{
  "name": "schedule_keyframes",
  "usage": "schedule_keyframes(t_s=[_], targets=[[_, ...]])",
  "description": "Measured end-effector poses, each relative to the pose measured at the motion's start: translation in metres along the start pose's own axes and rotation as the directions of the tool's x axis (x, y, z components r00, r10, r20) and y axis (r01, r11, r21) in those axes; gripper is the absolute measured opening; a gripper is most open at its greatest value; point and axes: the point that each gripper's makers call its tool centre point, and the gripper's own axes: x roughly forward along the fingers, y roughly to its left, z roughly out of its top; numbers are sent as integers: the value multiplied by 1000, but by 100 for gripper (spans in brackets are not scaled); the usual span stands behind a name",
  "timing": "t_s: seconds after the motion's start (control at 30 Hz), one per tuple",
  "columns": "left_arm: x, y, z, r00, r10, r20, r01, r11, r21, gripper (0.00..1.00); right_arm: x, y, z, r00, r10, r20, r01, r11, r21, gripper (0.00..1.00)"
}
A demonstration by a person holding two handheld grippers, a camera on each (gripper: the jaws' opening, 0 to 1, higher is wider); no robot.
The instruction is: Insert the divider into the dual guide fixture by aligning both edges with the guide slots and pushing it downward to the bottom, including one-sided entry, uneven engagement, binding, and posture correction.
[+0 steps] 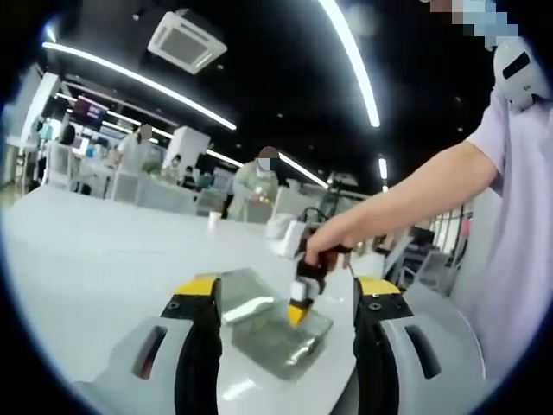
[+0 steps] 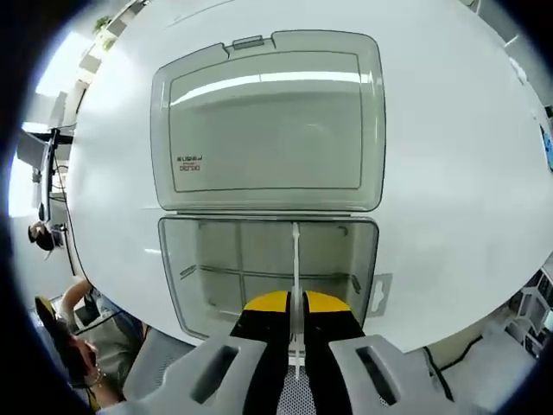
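Divider (image 2: 295, 268), thin and edge-on, stands upright over the open box (image 2: 268, 277), pinched between the right gripper (image 2: 295, 304) pads; its lower end hides behind the jaws. Lid (image 2: 266, 130) lies flat on the tabletop (image 2: 449, 173). Left gripper view: left gripper (image 1: 285, 303) spread, holding nothing; a hand (image 1: 333, 235) covers the right gripper's body above the blurred box.

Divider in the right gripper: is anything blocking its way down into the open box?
Nothing visible blocks it. The right gripper is shut on the thin white divider, which stands upright over the open box. The compartment below looks bare apart from a crosswise partition, and the lid lies folded back flat on the white table.
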Motion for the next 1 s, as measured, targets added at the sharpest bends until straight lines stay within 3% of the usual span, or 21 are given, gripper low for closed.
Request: schedule_keyframes(t_s=[0.2, 1.0], targets=[[2, -1, 0, 1000, -8, 0, 8, 1000, 1, 59, -6, 0, 0, 1000, 14, -3, -14, 1000, 17, 0], [-2, 2, -1, 1000, 8, 4, -8, 1000, -9, 59, 15, 0, 4, 1000, -4, 20, 4, 1000, -4, 0]])
